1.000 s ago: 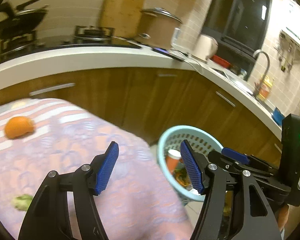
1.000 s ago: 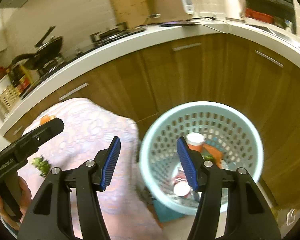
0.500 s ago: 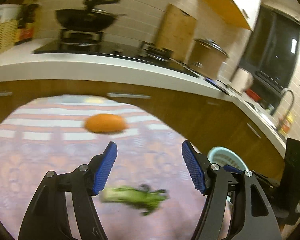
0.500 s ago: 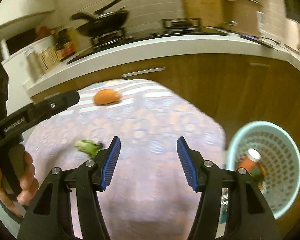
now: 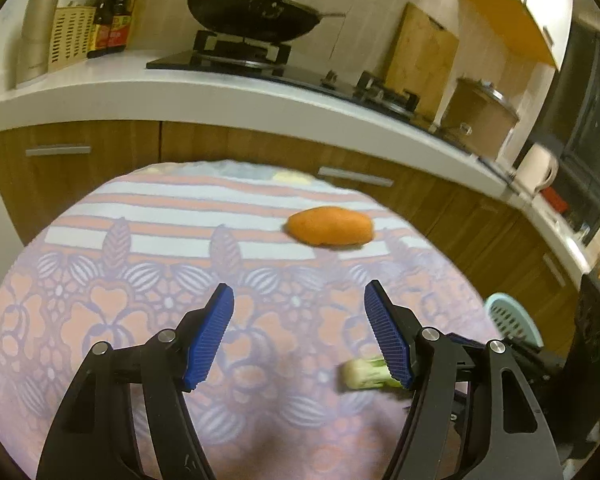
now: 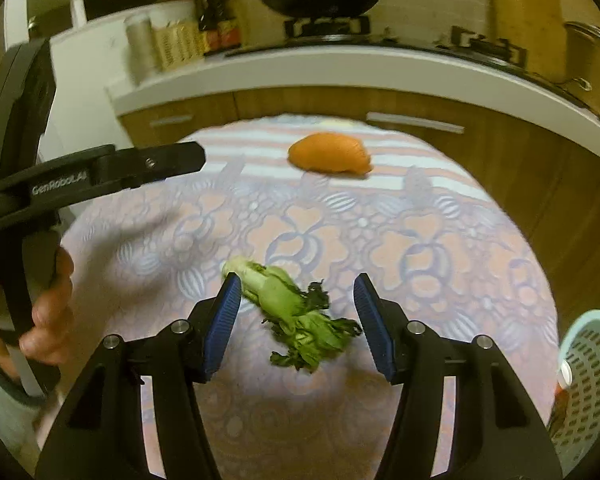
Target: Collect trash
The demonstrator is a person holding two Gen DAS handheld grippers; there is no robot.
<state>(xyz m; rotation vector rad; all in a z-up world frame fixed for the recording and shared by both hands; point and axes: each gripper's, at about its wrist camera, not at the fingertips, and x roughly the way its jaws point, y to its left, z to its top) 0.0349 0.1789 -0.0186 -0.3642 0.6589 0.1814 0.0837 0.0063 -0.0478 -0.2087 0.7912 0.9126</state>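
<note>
A wilted green vegetable stalk (image 6: 296, 314) lies on the patterned tablecloth (image 6: 420, 248), between the open fingers of my right gripper (image 6: 296, 316), which hovers over it. Its pale stem end also shows in the left wrist view (image 5: 362, 374), partly hidden behind my left gripper's right finger. An orange peel (image 5: 330, 231) lies farther back on the table; it also shows in the right wrist view (image 6: 330, 157). My left gripper (image 5: 298, 332) is open and empty above the cloth. The pale blue trash basket (image 6: 590, 376) stands on the floor at the right, and shows in the left wrist view (image 5: 510, 320) too.
A kitchen counter (image 5: 220, 96) with wooden cabinets runs behind the table, with a wok (image 5: 256, 12) on the stove, bottles, a cutting board and a rice cooker (image 5: 480, 116). The left gripper's body (image 6: 80, 178) and the hand holding it fill the left side of the right wrist view.
Both grippers have swung left from the basket to the table. The vegetable stalk now lies between my right gripper's fingers. Both grippers stay open.
</note>
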